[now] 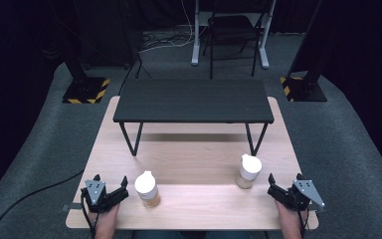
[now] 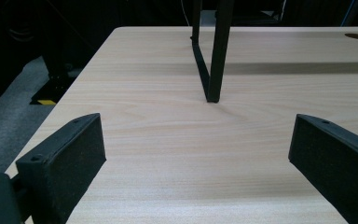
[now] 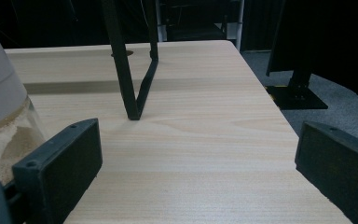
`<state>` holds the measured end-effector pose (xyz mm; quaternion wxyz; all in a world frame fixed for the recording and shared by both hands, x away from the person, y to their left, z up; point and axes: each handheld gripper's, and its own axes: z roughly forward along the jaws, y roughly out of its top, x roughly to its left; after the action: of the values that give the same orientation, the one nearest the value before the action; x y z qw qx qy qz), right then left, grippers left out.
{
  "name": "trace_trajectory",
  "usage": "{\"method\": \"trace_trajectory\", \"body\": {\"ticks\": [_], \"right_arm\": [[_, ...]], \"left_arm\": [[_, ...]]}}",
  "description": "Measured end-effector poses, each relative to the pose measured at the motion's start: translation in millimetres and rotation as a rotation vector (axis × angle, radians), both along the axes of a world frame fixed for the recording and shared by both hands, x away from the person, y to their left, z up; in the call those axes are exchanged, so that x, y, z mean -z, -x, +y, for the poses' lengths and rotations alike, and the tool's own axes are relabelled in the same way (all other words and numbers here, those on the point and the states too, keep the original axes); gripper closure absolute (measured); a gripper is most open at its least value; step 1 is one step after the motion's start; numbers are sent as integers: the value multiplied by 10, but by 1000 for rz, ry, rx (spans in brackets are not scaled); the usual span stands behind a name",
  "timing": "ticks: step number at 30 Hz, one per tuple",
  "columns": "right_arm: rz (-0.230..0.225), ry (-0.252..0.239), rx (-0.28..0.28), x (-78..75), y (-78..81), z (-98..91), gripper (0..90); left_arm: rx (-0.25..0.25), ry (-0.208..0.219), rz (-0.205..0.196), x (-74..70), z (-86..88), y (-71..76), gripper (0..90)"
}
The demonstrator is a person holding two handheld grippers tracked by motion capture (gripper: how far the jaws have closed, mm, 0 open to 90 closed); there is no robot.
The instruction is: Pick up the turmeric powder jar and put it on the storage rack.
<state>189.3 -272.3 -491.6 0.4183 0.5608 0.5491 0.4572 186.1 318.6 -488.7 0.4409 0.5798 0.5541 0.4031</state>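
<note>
Where both stand upright, two jars point(image 1: 147, 189), white-capped

Pale wooden table point(image 1: 199, 149) bearing two white-capped jars point(image 1: 146, 189) point(image 1: 248, 171) and black stand point(image 1: 193, 101).

Right jar point(image 3: 2, 107) cut off by right gripper view's left edge; jar contents indistinct; person's forearms cut at bottom edge.
</note>
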Motion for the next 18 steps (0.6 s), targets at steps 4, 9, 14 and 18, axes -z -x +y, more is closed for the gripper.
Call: {"method": "trace_trajectory", "body": {"ticks": [4,9,14,18], "right_arm": [[-16,5,-3,24,20,0,0],[-22,6,-6,33,28,-5,0],[-26,6,-10,40,33,-9,0],[-33,3,-15,50,40,-21,0]], "left_arm": [[3,2,0,0,7,0,30],[20,9,-1,2,35,4,26],[38,36,25,-37,112,-24,20],[86,17,24,-103,183,31,20]]}}
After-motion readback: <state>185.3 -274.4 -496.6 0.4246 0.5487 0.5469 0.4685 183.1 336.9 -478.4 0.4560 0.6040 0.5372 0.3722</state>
